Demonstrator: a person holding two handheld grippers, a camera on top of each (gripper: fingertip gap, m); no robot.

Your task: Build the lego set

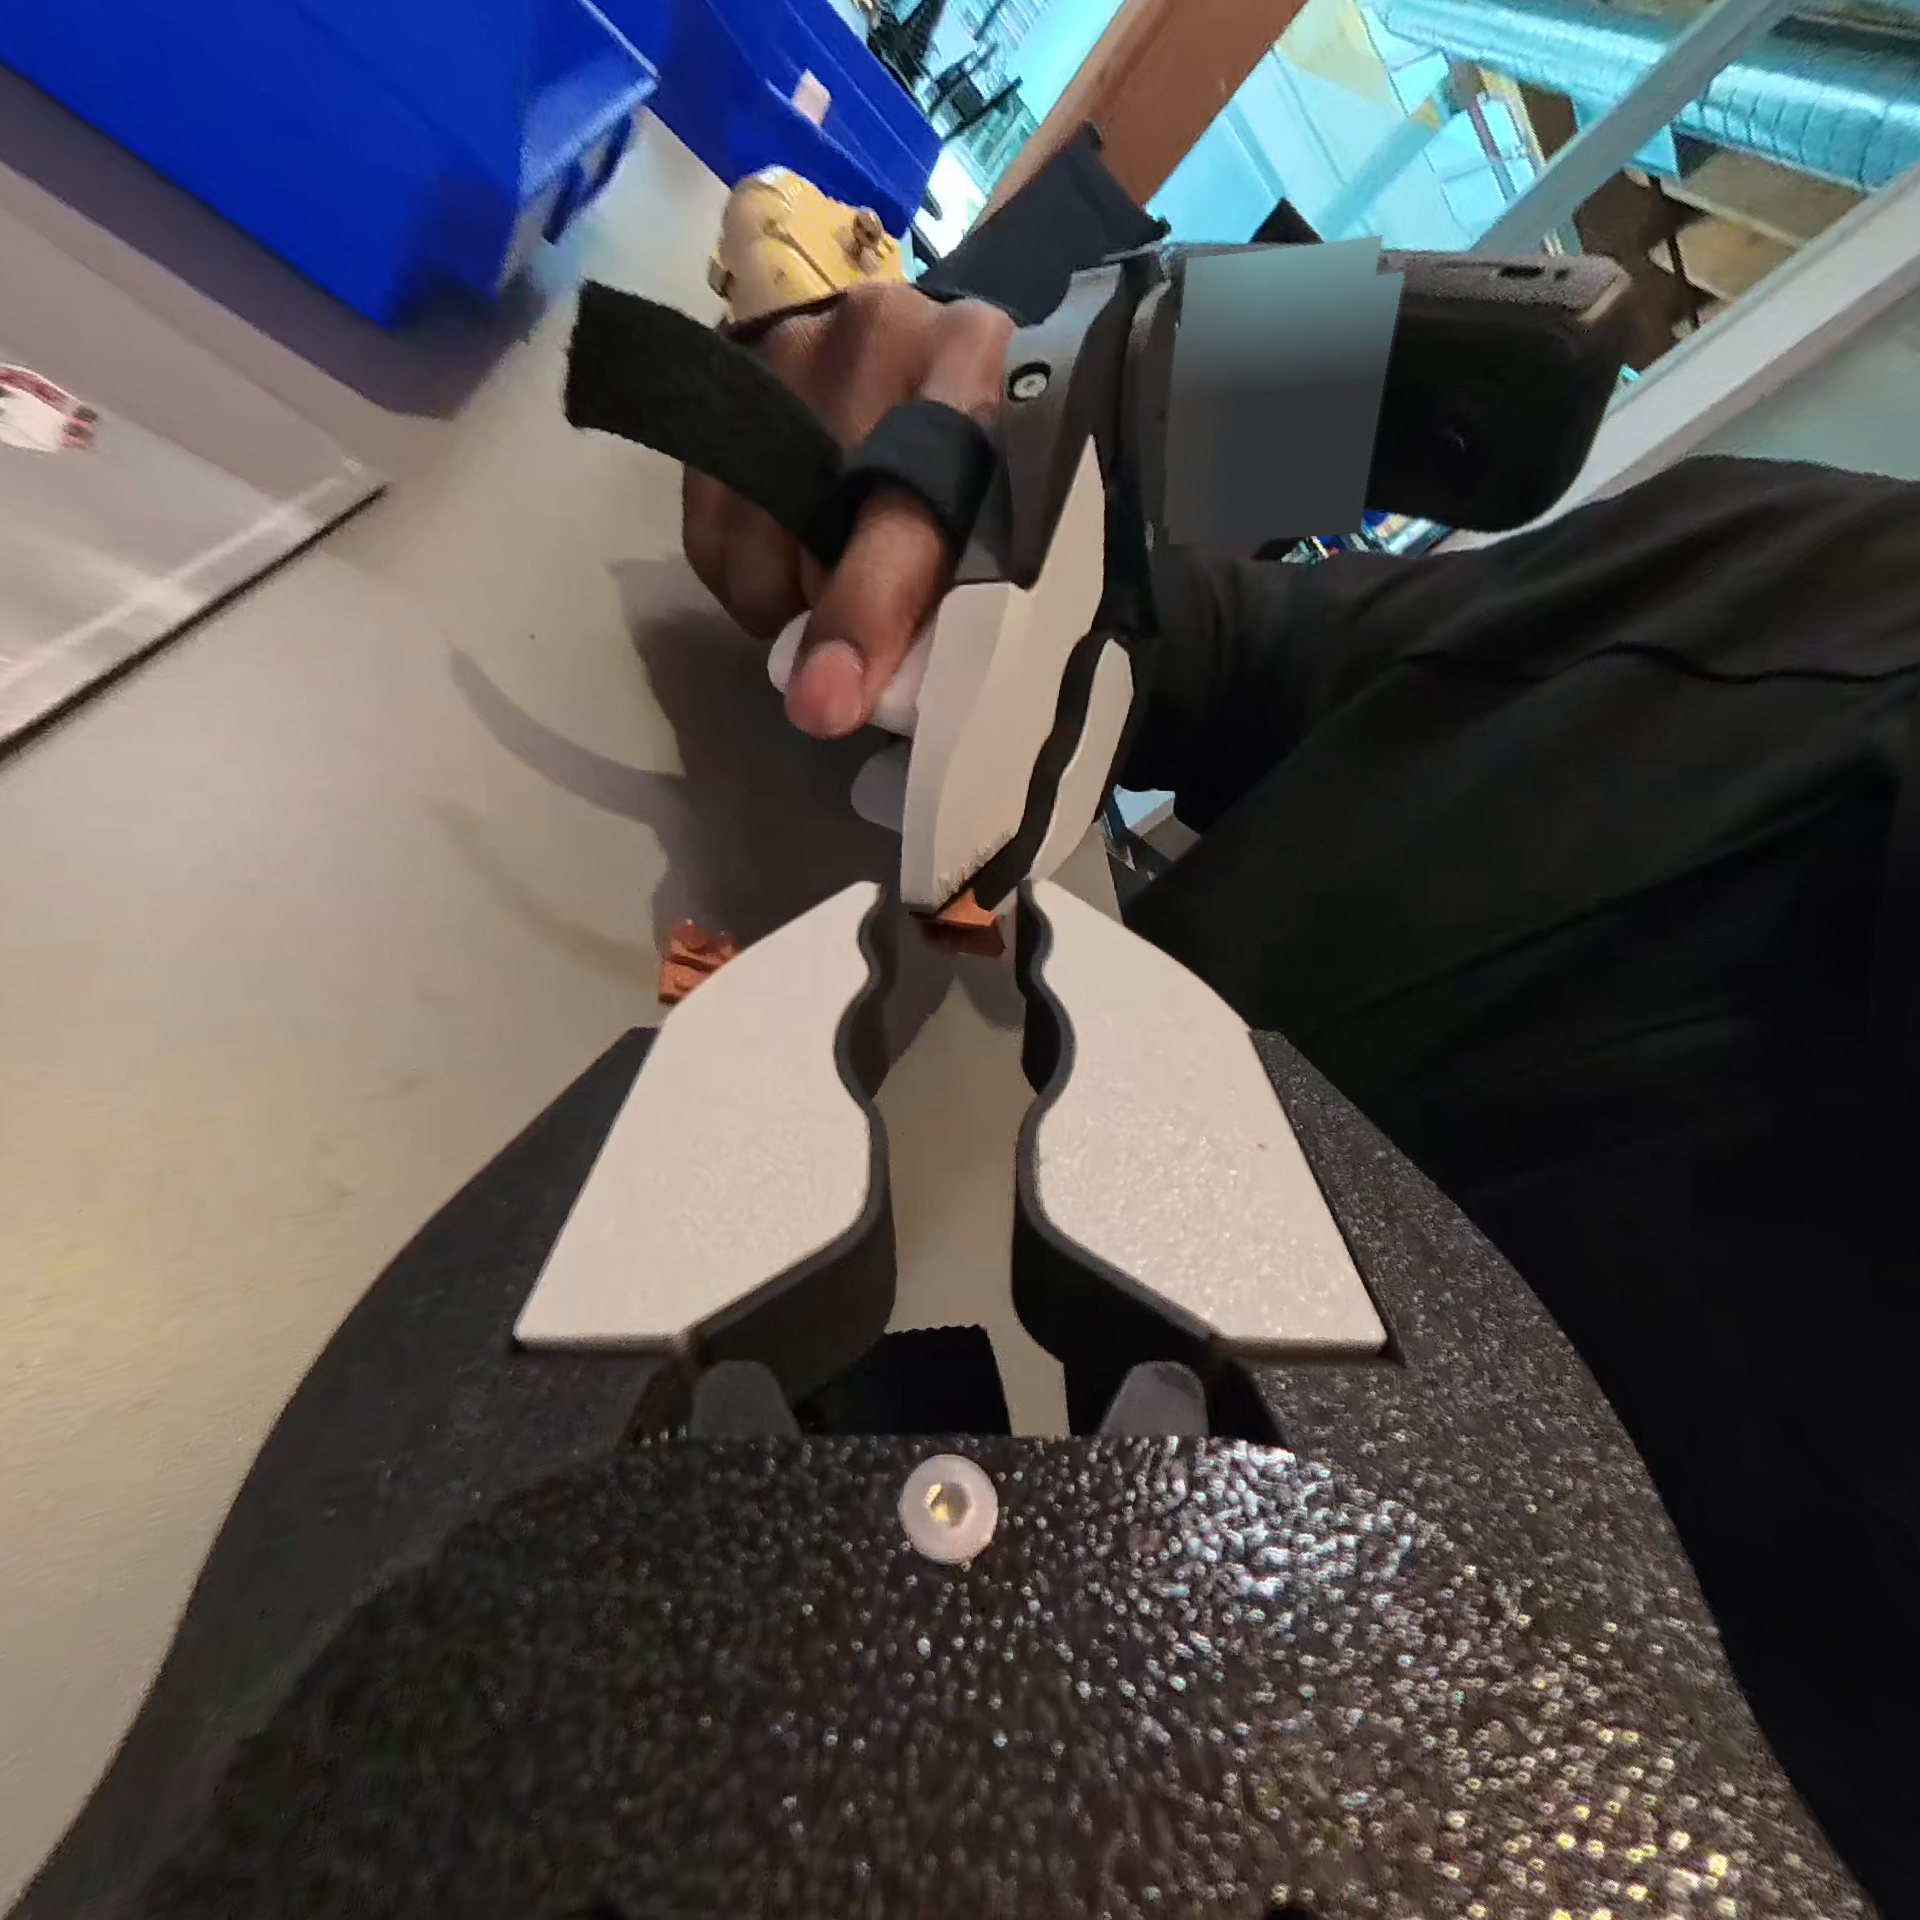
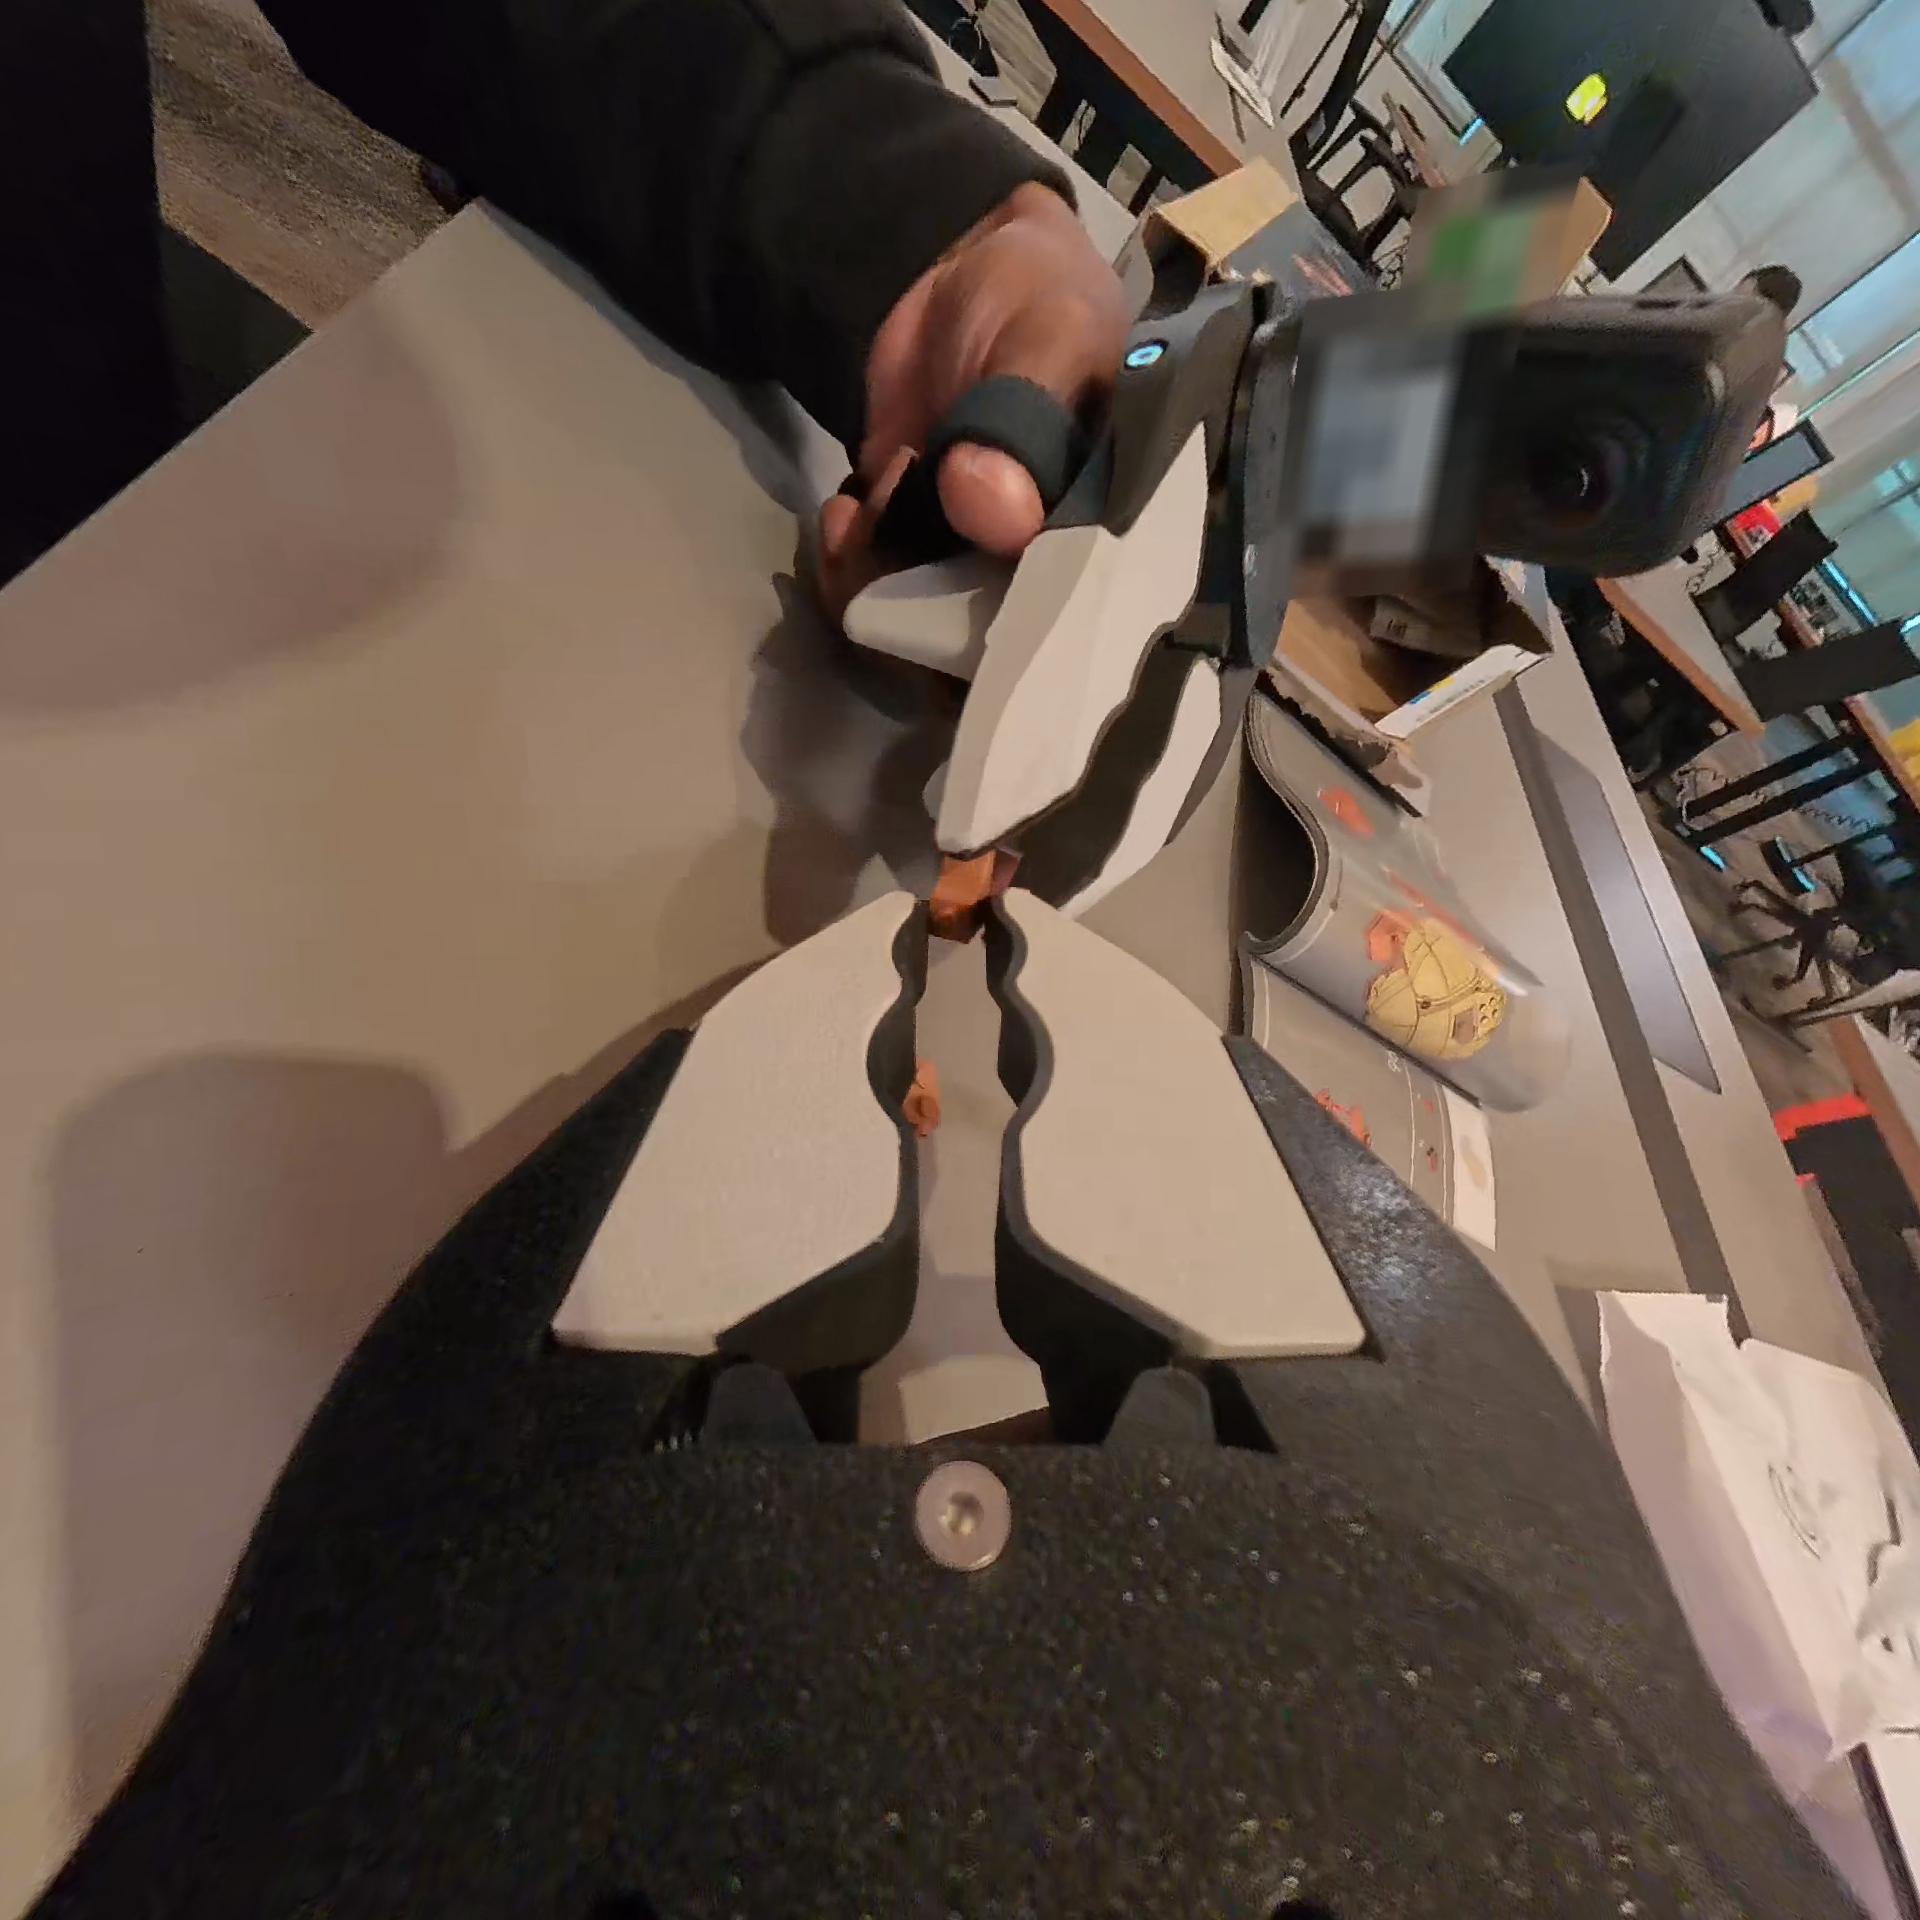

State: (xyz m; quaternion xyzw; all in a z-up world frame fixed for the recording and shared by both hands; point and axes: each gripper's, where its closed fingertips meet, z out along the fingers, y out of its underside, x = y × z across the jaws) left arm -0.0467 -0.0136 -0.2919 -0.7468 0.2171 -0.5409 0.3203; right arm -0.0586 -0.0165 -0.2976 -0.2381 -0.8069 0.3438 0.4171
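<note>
The right tool [image 2: 956,916] is almost closed, and its two pads press on a small reddish-brown brick [image 2: 954,923] held right at the fingertips. The left tool [image 1: 951,904] meets it tip to tip from the opposite side. Its jaws stand partly open, with the same brick between them and a sliver of space on either side, so it has hold of nothing. The brick is therefore carried by the right tool alone, lifted clear above a bare stretch of the grey table [image 1: 260,935] in front of the person's black sleeve [image 1: 1507,831]. A second small reddish-brown piece [image 1: 696,958] lies on the table just below and beside the two tips, touching neither tool. Toward the far edge of the table, well apart from the tools, a yellowish domed brick model [image 1: 800,244] stands near two blue bins [image 1: 312,135]. On the other side lie an open booklet [image 2: 1403,987] picturing a similar yellow dome, a torn cardboard box [image 2: 1382,665] and a crumpled white bag [image 2: 1766,1507]. Each tool is gripped by a hand with a black strap round one finger, the right hand [image 1: 831,520] and the left hand [image 2: 987,343].
</note>
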